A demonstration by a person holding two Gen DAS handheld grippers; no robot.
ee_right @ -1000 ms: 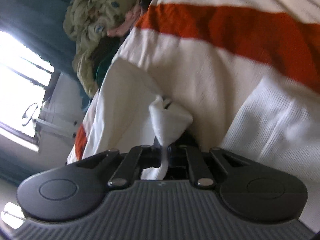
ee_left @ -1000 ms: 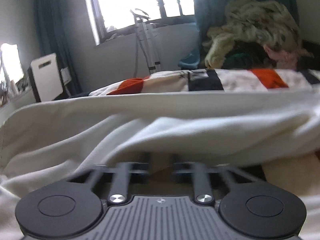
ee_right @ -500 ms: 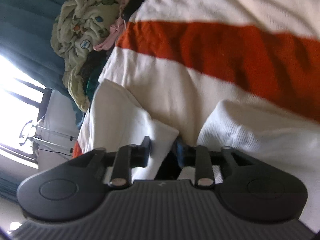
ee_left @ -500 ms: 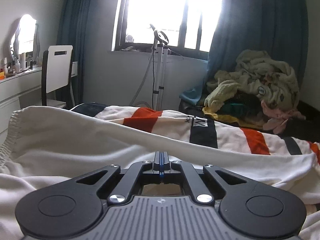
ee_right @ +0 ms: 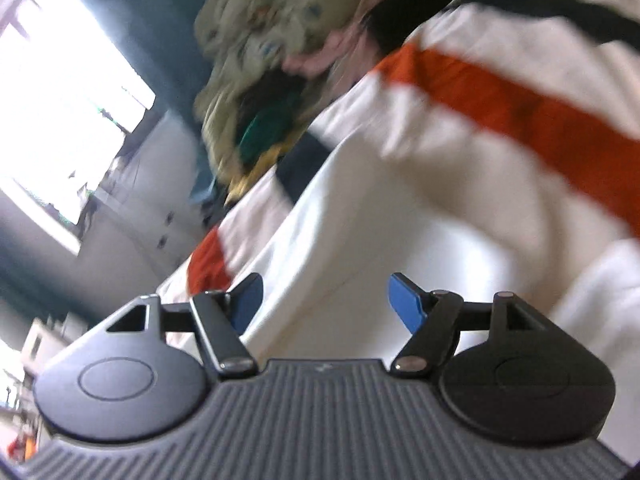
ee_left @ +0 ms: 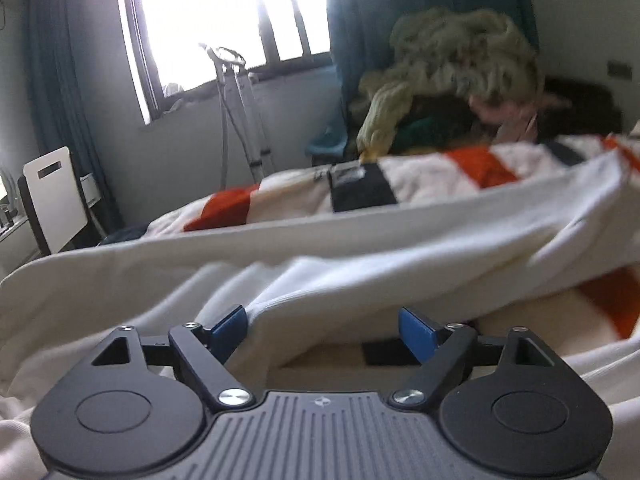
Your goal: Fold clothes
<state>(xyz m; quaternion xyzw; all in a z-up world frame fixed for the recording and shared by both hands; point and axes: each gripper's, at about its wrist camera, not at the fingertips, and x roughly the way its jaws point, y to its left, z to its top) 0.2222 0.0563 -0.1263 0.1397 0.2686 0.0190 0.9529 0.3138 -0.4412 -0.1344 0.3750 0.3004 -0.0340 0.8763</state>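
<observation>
Blue fingers (ee_left: 228,326) just opened over white garment (ee_left: 360,272).

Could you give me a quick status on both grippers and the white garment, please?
Left gripper and right gripper open, jaws just opened. White garment released, lying on the striped blanket. Nothing in the way.

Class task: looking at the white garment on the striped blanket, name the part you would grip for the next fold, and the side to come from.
Probably the ribbed hem edge of the white garment, from the near side: it lies raised, between the open left gripper pads, above the blanket.
</observation>
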